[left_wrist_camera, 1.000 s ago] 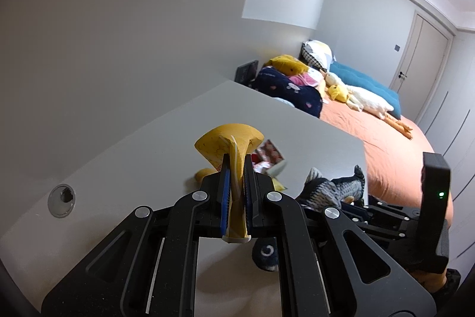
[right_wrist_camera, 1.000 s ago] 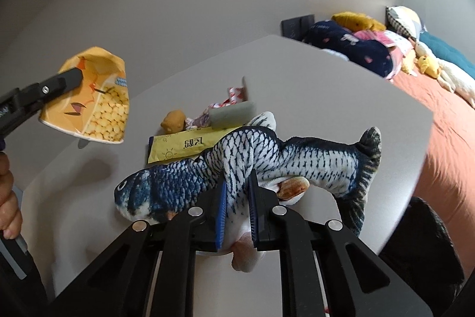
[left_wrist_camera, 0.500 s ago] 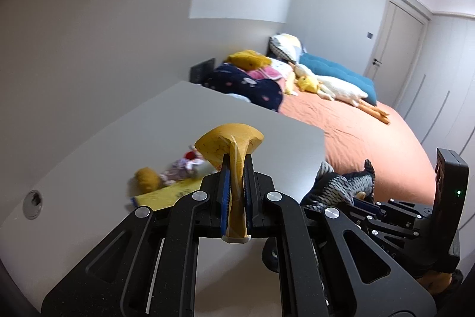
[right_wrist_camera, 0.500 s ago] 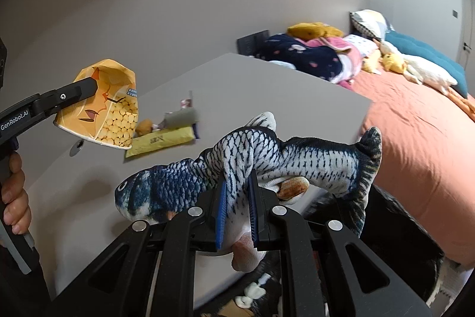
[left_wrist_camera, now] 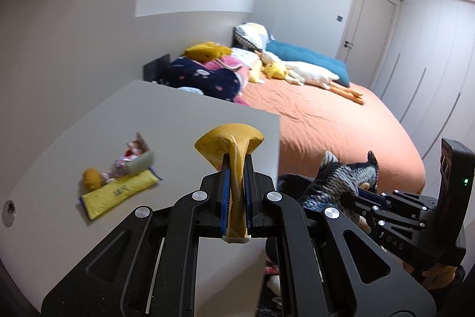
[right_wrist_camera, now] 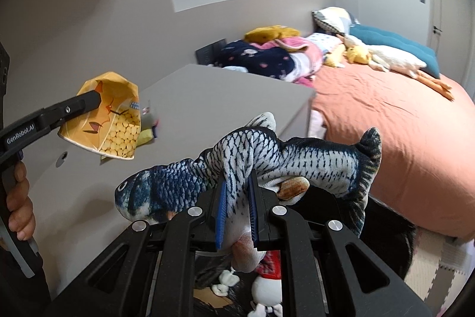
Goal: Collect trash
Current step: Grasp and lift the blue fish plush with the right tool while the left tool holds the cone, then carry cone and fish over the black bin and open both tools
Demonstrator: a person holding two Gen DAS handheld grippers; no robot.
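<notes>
My left gripper [left_wrist_camera: 236, 168] is shut on a crushed yellow paper cup [left_wrist_camera: 230, 141], held above the grey table [left_wrist_camera: 166, 115]; the cup with its corn print also shows in the right wrist view [right_wrist_camera: 109, 115]. My right gripper [right_wrist_camera: 237, 180] is shut on a blue and white plush fish [right_wrist_camera: 252, 159], held past the table's right edge; the fish also shows in the left wrist view [left_wrist_camera: 341, 177]. On the table lie a yellow wrapper [left_wrist_camera: 117, 193], a small brown lump [left_wrist_camera: 92, 178] and crumpled packaging [left_wrist_camera: 133, 161].
An orange bed [left_wrist_camera: 341, 121] with pillows and plush toys stands beyond the table. Below my right gripper, a dark bag or bin opening holds white and red items [right_wrist_camera: 267, 278]. A round cable hole [left_wrist_camera: 9, 208] sits at the table's left. A foam mat [right_wrist_camera: 436, 263] covers the floor.
Both grippers moved right and back from the table with their loads. The trash on the table shifted left in view, and the bed and the opening below came more into view.
</notes>
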